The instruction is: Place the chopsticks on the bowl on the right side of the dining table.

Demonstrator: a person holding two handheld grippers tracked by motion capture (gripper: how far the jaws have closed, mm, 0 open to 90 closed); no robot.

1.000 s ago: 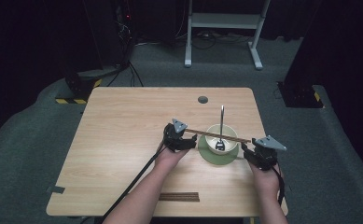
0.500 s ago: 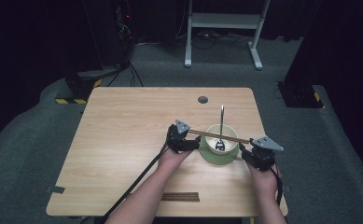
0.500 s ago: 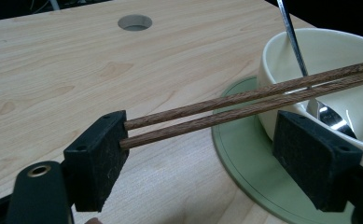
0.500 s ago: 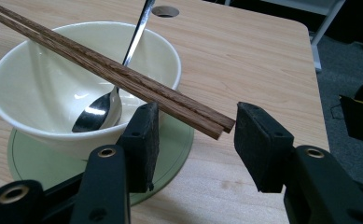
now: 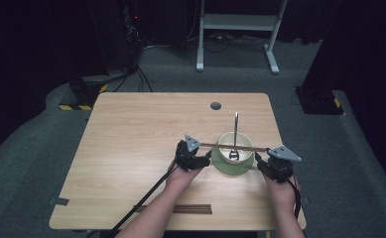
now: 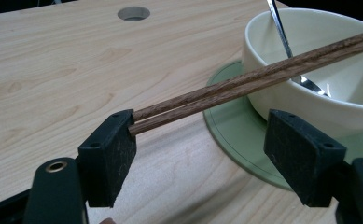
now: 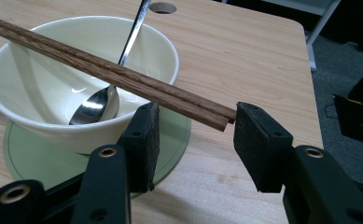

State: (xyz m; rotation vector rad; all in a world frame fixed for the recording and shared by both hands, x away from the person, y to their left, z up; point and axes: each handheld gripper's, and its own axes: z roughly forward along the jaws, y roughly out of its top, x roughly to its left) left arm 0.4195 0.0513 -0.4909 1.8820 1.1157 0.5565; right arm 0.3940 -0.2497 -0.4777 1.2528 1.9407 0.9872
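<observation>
A pair of brown chopsticks (image 5: 220, 146) lies level across the rim of a cream bowl (image 5: 224, 144), which stands on a green saucer (image 5: 225, 168). A metal spoon (image 5: 235, 129) leans in the bowl. My left gripper (image 5: 206, 159) is at the chopsticks' left end. Its jaws have just been closing but stand wide, with the sticks' tips (image 6: 139, 121) at one pad and the other pad well clear. My right gripper (image 7: 195, 140) is open around the sticks' right end (image 7: 216, 119), which nearly meets one pad.
A second pair of dark chopsticks (image 5: 190, 209) lies near the table's front edge, between the person's forearms. A round hole (image 5: 215, 105) sits in the tabletop behind the bowl. The table's right edge (image 5: 280, 144) is close to my right gripper (image 5: 261, 163).
My left gripper has edged slightly right, toward the bowl. The chopsticks, bowl and right gripper have stayed where they were.
</observation>
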